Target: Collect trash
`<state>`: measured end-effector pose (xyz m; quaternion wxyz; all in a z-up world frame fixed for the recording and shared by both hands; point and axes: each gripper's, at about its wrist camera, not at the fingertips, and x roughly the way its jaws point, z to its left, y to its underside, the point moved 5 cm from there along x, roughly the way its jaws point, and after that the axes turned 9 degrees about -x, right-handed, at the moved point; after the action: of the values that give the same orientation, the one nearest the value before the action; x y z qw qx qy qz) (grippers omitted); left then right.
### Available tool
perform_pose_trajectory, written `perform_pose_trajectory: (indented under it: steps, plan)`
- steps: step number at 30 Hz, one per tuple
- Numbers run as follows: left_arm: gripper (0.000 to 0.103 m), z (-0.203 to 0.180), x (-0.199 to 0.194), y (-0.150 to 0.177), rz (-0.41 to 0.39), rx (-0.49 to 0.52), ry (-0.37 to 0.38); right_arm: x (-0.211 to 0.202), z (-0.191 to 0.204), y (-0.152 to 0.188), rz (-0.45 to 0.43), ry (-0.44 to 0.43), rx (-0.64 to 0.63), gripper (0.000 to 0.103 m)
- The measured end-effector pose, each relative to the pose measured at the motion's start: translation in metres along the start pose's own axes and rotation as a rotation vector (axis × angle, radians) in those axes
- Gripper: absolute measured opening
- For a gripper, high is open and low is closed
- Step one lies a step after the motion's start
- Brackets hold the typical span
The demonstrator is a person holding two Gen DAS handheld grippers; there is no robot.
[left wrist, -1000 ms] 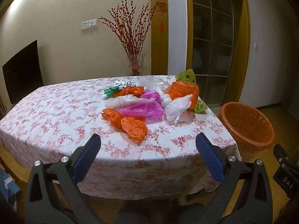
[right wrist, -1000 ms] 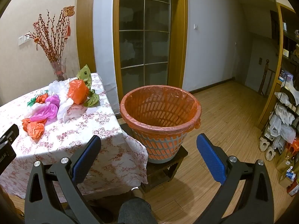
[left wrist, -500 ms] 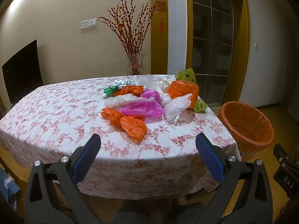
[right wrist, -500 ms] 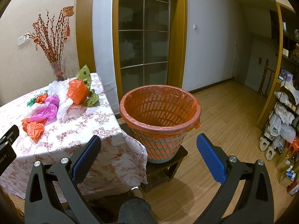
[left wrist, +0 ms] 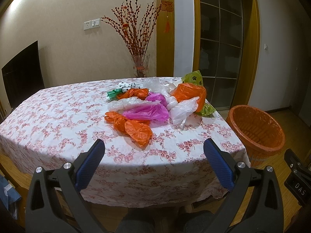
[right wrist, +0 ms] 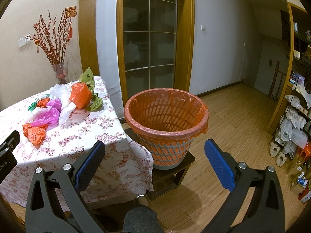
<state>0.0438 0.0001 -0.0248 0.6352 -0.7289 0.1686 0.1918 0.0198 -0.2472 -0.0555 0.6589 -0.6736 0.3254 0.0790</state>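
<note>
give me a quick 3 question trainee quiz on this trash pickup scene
1. True or false: the left claw holds a bag.
2. Which crumpled bag lies nearest the left claw: A pink bag, B orange bag, C green paw-print bag?
3. What lines the bin that stands on the dark stool beside the table?

Key: 1 false, both claws are open and empty; 2 B; 3 an orange plastic liner.

Stool (right wrist: 171,171) (under basket (right wrist: 167,128)) mostly hidden
</note>
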Motion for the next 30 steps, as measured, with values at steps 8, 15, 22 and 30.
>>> perform_pose_trajectory:
  steps: [8,15,22,30]
  plan:
    - [0.099,0.0000,0.0001,0.0000,0.001,-0.001,0.000,-0.0001,-0.0002,0.0000,0.000,0.000,0.001,0.101]
    - [0.099,-0.0011,-0.0021,0.0015,0.000,-0.001,0.001,-0.0002,-0.0002,0.0000,0.000,0.000,0.001,0.101]
    - [0.099,-0.0007,-0.0011,0.0007,0.002,-0.001,0.000,-0.0004,-0.0003,0.0000,0.000,0.000,0.001,0.101]
    - [0.099,-0.0001,0.0000,0.0003,0.004,-0.002,0.001,-0.0007,-0.0011,0.0002,0.000,0.000,0.001,0.101]
